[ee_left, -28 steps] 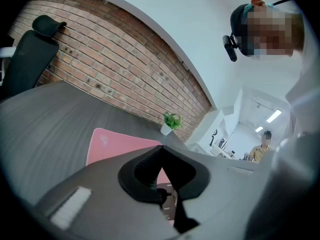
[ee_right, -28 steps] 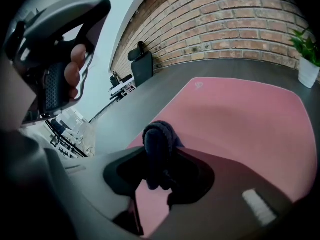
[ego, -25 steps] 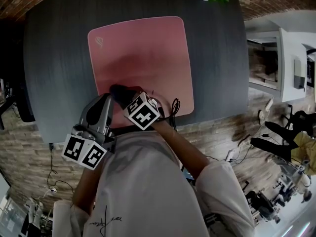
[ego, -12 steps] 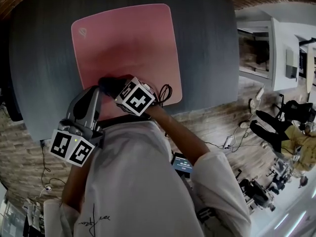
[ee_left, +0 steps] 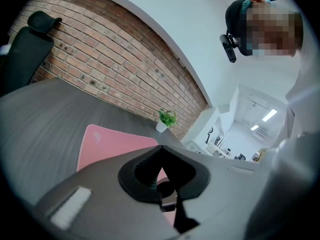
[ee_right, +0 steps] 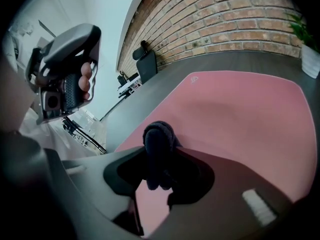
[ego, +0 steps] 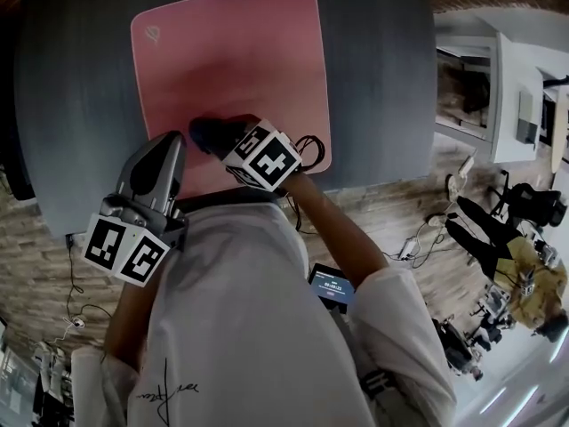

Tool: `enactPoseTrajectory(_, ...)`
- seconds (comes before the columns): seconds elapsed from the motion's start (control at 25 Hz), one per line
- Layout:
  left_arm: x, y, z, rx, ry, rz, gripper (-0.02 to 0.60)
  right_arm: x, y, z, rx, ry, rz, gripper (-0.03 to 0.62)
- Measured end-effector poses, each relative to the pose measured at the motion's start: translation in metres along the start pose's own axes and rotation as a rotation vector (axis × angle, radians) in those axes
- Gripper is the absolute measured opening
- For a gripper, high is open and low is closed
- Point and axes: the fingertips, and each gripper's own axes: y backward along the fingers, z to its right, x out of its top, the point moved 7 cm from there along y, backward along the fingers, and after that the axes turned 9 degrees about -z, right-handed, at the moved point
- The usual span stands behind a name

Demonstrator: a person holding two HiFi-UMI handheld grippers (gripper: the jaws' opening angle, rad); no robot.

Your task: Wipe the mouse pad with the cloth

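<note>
Shifted slightly further onto the pink rectangular mouse pad (ego: 240,52), the dark bunched cloth (ee_right: 159,134) is pinched in the right gripper's (ee_right: 159,156) jaws and pressed down for wiping, while the left gripper (ee_left: 161,149), jaws together and empty, is held aside above the dark grey bench (ego: 80,105).

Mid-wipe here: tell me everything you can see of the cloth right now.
The cloth is dark, navy to black, soft and fuzzy-looking, bunched into a rounded wad rather than spread flat. The right gripper is shut on it, with the wad bulging out past the jaw tips. It sits over the near part of the pink mouse pad, a little left of the pad's middle, and seems to press on it, though the contact itself isn't clearly shown. Nothing else touches it.
</note>
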Motion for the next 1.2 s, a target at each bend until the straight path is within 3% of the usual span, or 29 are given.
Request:
enactPoseTrajectory(0.16,0.001,0.003,-0.003,0.008,-0.002,0.020,0.018,-0.003,0.023,0.006,0.075,-0.026,0.089,0.126)
enactPoseTrajectory(0.24,0.003,0.008,-0.005,0.018,-0.013,0.049,0.018,-0.001,0.043,0.008,0.072,-0.033,0.174,0.123)
enactPoseTrajectory(0.56,0.026,0.027,-0.007,0.091,-0.071,0.170,0.018,0.004,0.127,-0.003,-0.085,-0.075,0.519,0.118)
enactPoseTrajectory(0.68,0.041,0.037,-0.001,0.112,-0.140,0.214,0.018,0.008,0.152,-0.012,-0.123,-0.079,0.611,0.115)
enactPoseTrajectory(0.88,0.064,0.049,0.014,0.121,-0.216,0.273,0.018,0.023,0.196,-0.032,-0.186,-0.042,0.695,0.110)
enactPoseTrajectory(1.2,0.079,0.058,0.034,0.124,-0.223,0.304,0.020,0.037,0.246,-0.058,-0.321,0.073,0.783,0.107)
